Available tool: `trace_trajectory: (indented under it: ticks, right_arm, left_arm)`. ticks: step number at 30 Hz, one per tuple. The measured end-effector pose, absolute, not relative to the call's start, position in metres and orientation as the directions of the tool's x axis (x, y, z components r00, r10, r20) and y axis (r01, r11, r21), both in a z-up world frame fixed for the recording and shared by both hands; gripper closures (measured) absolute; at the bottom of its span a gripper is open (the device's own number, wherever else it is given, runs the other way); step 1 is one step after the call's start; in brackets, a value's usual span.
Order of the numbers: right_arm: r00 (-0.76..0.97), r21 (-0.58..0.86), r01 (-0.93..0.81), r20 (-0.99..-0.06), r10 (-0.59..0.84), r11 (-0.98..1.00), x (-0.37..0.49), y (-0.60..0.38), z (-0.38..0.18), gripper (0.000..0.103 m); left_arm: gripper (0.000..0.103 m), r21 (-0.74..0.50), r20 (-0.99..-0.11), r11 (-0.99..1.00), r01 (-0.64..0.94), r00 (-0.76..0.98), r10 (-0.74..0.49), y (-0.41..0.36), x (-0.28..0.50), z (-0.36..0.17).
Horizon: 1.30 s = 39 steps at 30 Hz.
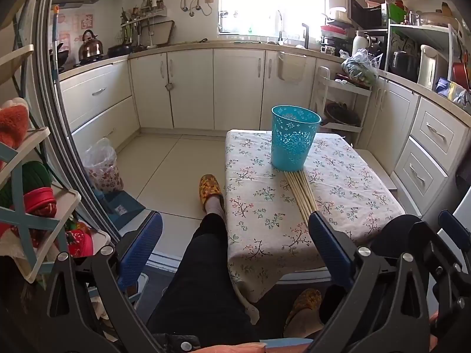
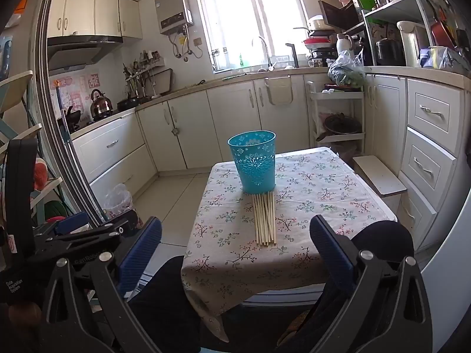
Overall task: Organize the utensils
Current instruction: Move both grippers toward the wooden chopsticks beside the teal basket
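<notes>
A turquoise perforated plastic cup stands upright on a small table with a floral cloth. A bundle of several pale wooden chopsticks lies flat on the cloth, one end against the cup's base. My left gripper is open and hangs short of the table's near left corner, above a person's dark trouser leg. My right gripper is open too, short of the table's near edge and facing the chopsticks. Nothing sits between either pair of blue pads.
A person's legs and yellow slippers lie left of and under the table. Cream kitchen cabinets ring the floor. A white stool and shelf cart stand right of the table, a bagged bin on the left.
</notes>
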State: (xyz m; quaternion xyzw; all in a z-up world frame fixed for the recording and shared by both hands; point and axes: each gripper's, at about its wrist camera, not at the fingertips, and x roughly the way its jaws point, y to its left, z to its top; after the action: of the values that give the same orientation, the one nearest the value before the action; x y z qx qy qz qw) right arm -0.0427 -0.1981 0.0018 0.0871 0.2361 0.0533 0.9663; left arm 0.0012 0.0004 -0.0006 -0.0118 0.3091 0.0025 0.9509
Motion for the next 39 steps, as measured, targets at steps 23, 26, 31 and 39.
trace_trajectory:
  ticks: [23, 26, 31, 39]
  right_arm:
    - [0.889, 0.19, -0.07, -0.433, 0.148, 0.979, -0.0408, -0.1991, 0.0034, 0.006]
    - [0.889, 0.19, -0.07, -0.432, 0.148, 0.979, -0.0418, -0.1981, 0.0039, 0.006]
    - [0.889, 0.194, -0.074, -0.431, 0.153, 0.978, -0.045, -0.1984, 0.0055, 0.006]
    - [0.885, 0.209, -0.086, -0.433, 0.171, 0.974, -0.0424, -0.2008, 0.0028, 0.006]
  left_arm:
    - [0.008, -0.028, -0.584, 1.0, 0.011, 0.811, -0.025, -0.0012, -0.0018, -0.0011]
    - [0.008, -0.027, -0.584, 1.0, 0.013, 0.812, -0.027, -0.0022, -0.0011, 0.0016]
    - [0.008, -0.037, -0.589, 0.999, 0.016, 0.808, -0.035, 0.0001, -0.001, 0.0008]
    - [0.008, -0.042, -0.588, 0.999, 0.023, 0.808, -0.043, 0.0008, -0.0002, -0.0002]
